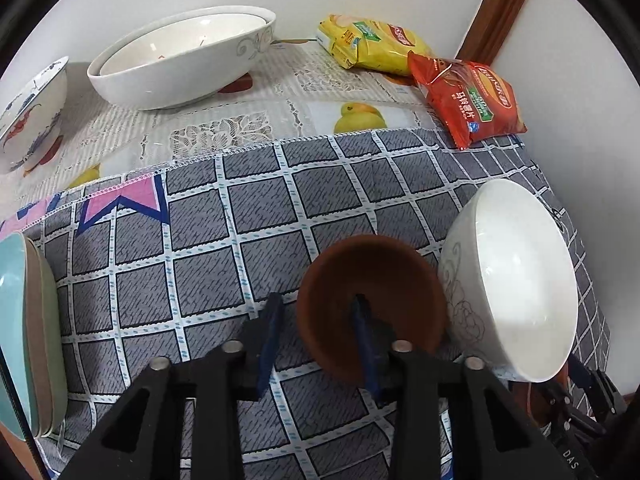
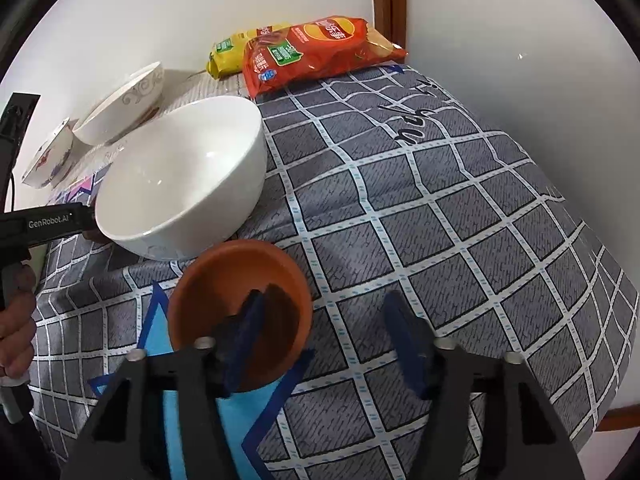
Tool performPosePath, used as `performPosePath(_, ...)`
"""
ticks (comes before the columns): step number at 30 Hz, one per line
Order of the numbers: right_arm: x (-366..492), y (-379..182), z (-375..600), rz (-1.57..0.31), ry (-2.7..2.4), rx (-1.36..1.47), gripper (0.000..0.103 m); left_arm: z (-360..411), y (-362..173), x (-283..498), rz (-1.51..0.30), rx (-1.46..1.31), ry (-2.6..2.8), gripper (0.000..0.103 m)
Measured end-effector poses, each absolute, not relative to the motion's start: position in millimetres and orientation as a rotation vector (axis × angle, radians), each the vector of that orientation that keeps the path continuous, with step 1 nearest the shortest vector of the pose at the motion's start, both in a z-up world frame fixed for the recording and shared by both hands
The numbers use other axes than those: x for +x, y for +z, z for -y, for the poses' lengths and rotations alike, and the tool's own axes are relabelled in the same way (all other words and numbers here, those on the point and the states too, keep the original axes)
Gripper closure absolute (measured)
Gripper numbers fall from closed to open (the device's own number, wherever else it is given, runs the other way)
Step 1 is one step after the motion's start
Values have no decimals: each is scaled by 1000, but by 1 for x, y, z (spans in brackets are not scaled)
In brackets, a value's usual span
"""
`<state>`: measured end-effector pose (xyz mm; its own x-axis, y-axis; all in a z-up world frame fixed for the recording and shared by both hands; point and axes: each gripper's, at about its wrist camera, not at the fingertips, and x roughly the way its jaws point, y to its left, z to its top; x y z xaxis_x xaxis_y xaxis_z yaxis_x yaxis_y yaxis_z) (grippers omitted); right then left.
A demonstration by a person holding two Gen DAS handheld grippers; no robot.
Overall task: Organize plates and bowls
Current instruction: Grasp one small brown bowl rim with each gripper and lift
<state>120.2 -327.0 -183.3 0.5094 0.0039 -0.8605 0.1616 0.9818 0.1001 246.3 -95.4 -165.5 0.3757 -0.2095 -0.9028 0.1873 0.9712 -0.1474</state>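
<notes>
Each wrist view shows a small brown bowl on the checked cloth. In the left wrist view my left gripper (image 1: 316, 320) is open, its right finger inside the brown bowl (image 1: 372, 304) and its left finger outside the rim. A white bowl (image 1: 516, 280) leans tilted just right of it. In the right wrist view my right gripper (image 2: 328, 328) is open, its left finger inside a brown bowl (image 2: 236, 288), its right finger over bare cloth. A white bowl (image 2: 180, 184) sits tilted just behind that brown bowl.
Far side of the table: large nested white bowls (image 1: 180, 60), a painted bowl (image 1: 28, 116), yellow chip bag (image 1: 372, 42), red chip bag (image 1: 468, 100). Stacked teal and beige plates (image 1: 24, 332) stand at the left edge. The wall is close behind.
</notes>
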Motion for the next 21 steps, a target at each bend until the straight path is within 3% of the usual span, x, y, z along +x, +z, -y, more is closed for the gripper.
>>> performPosePath(2,120,-182,327,-1028,-88,180,66,95,-165,246,-1160,-37,-270,81)
performPosePath(8,120,-181,327,-1036,-37,237,89,98,-164,244,-1152,-31,-268,84)
performPosePath(12,119,-178,323,-1024,-47,223,92,92,-160,241,-1147,-48,-263,92)
performPosePath(21,115,-167,321,-1003,-56,253,95,86,-147,232,-1139,-69,-284,95)
